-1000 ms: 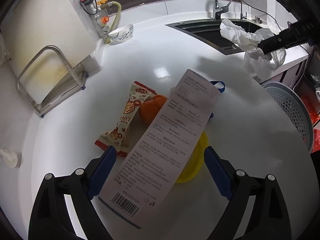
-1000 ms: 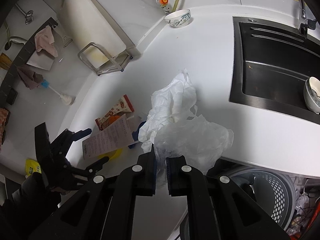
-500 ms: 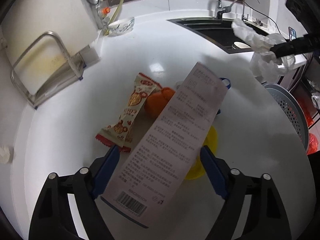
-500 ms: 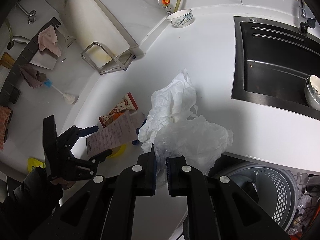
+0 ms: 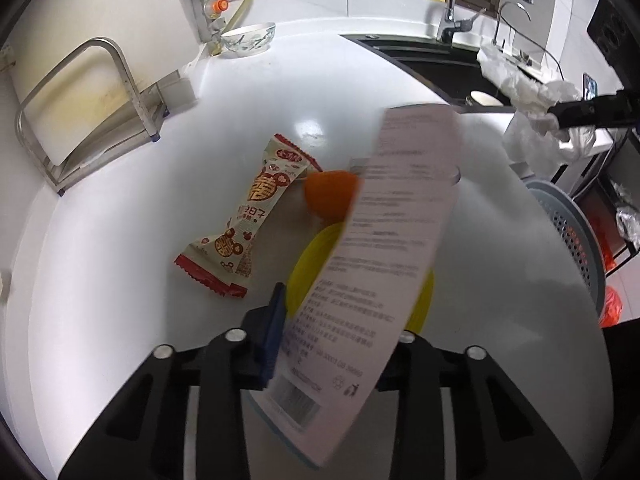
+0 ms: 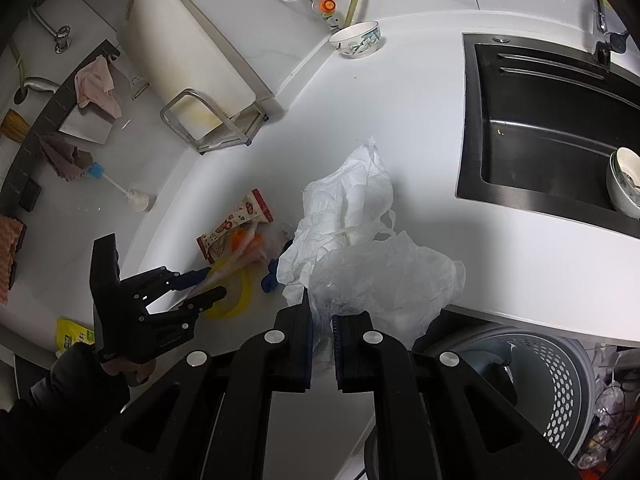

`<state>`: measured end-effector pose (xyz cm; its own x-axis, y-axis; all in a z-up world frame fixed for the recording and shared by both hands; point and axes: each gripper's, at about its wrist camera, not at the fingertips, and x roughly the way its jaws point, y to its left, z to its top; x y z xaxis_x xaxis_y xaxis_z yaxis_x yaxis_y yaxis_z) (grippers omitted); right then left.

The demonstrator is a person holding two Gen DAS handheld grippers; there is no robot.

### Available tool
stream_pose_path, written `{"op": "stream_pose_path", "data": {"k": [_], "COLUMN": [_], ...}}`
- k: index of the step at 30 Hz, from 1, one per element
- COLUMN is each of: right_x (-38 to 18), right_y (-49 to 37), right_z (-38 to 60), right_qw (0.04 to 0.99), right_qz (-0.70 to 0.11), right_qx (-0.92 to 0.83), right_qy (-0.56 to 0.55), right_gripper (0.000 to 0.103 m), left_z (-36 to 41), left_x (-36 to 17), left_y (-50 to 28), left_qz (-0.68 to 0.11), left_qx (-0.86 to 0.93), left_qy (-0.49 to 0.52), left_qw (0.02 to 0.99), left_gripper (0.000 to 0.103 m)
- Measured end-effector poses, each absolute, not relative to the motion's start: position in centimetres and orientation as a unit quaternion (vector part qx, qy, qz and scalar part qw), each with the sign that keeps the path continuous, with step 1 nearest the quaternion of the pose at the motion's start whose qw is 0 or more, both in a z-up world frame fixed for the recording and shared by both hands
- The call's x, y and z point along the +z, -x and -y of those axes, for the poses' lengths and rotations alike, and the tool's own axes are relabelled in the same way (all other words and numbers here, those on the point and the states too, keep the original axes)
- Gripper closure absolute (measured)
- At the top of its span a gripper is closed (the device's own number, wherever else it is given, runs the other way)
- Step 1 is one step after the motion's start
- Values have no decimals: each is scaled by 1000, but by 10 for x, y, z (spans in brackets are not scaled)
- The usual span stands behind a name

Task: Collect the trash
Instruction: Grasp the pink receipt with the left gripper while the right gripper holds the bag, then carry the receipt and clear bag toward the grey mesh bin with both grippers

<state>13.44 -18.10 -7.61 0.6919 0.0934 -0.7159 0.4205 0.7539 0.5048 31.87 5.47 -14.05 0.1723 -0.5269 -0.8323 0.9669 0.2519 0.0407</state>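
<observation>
My left gripper is shut on a long printed paper slip and holds it tilted above the white counter; the slip hides the right finger. Below it lie a snack wrapper, an orange lump and a yellow lid. My right gripper is shut on a clear plastic bag with crumpled white tissue, held over the counter's front edge. The left gripper also shows in the right wrist view, with the wrapper beside it.
A grey perforated bin stands below the counter edge, also seen from the left. A black sink with a bowl is at the right. A cutting board in a metal rack and a patterned bowl stand at the back.
My left gripper has closed on the paper slip and lifted it off the counter, tilting it right. The right gripper still holds the bag and tissue in about the same place.
</observation>
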Motion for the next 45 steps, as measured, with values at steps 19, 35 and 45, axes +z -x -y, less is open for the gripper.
{"op": "stream_pose_path", "data": {"k": [19, 35, 45], "right_x": [-72, -61, -55], "right_y": [-131, -99, -60], "right_z": [180, 188, 206], "right_qw": [862, 876, 882], "right_qz": [-371, -369, -384], "right_qx": [-74, -18, 31], "right_qy": [-336, -310, -271], "right_gripper": [95, 95, 95], "left_z": [-73, -78, -58], "left_x": [-83, -38, -26], "left_y": [-295, -222, -152], "left_qz": [-351, -353, -369], "left_qx": [-454, -333, -271], "left_qy": [-199, -146, -125], "left_qw": [794, 862, 880], "left_gripper": [90, 90, 90]}}
